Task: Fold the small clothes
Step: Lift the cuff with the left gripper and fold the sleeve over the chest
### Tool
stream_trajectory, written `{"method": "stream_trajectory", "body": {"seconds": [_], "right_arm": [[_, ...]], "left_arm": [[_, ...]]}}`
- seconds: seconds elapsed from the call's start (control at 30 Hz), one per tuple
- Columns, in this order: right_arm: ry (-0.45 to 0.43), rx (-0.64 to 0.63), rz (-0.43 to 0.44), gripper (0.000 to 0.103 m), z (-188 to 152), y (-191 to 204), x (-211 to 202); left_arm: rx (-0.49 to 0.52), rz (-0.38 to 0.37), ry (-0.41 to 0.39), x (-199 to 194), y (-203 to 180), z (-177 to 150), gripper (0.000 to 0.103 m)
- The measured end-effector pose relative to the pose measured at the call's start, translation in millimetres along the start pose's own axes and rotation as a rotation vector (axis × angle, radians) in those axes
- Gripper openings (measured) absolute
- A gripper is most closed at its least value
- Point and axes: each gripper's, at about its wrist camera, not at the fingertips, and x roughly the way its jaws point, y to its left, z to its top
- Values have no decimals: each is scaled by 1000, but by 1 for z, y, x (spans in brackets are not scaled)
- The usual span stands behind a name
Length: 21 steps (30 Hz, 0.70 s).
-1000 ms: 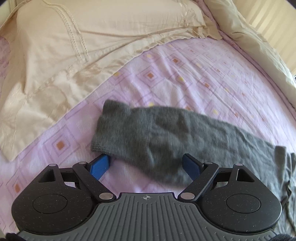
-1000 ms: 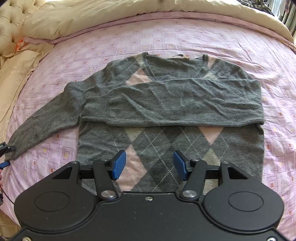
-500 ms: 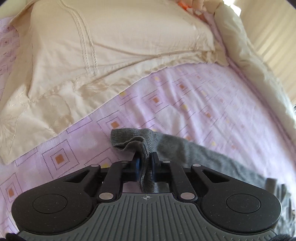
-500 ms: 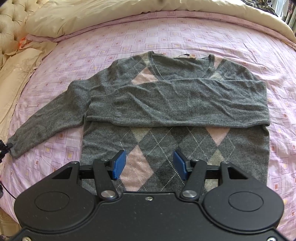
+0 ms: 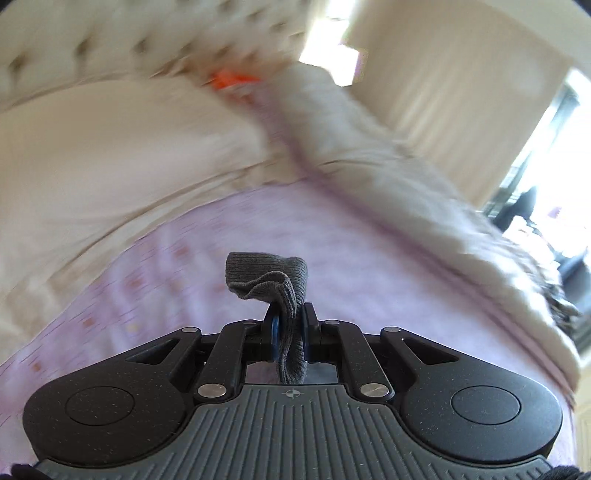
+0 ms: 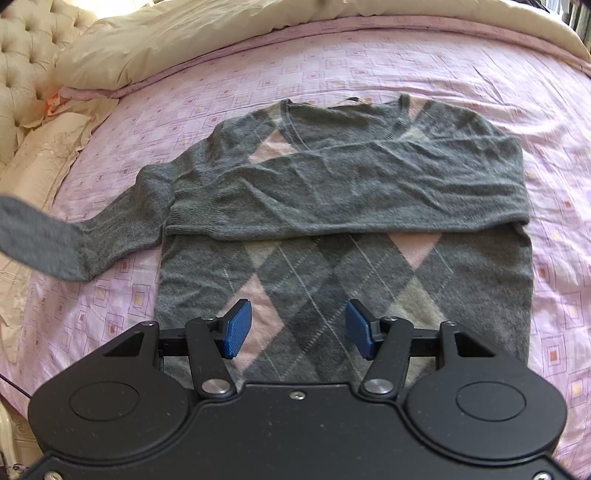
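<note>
Sweater (image 6: 343, 206): a grey knit with pink and pale argyle diamonds on the front, lying flat with the front up on the bed, neckline toward the far side.
Folded sleeve (image 6: 347, 195): one sleeve lies across the chest from the right shoulder, its ribbed cuff ending near the left edge of the body.
Other sleeve (image 6: 110, 229): stretches out to the left off the body; its outer end rises off the bedspread and blurs at the left edge of the right wrist view.
Cuff (image 5: 269, 280): in the left wrist view the ribbed grey end of a sleeve sticks up bunched above the fingers, with more fabric hanging down behind them.
Left tool (image 5: 289, 332): clenched on the cuff, blue pads pressing the knit from both sides, held above the bed.
Right tool (image 6: 297, 328): released, blue pads spread wide and holding nothing, poised over the lower front of the sweater near the hem.
Bedspread (image 6: 369, 62): pink-lilac with small square motifs, under the whole sweater.
Pillows (image 6: 48, 155): cream, at the left of the sweater, beside a tufted cream headboard (image 6: 22, 66).
Duvet (image 6: 221, 33): cream, along the far side of the bed.
Containers: none shown.
Left wrist view: background heavily blurred.
</note>
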Motion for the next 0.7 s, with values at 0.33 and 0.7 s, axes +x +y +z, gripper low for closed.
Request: {"method": "stream_trajectory", "body": {"seconds": [0.33,0.7], "right_arm": [[-31,66,64,62,-8,-63,-21],[-37,117,69,62,-6,-139,-34]], "left_arm": [[141,-238,-42,-5,-156,-8,10],[273,-377,104,55,-309,-115,11]]}}
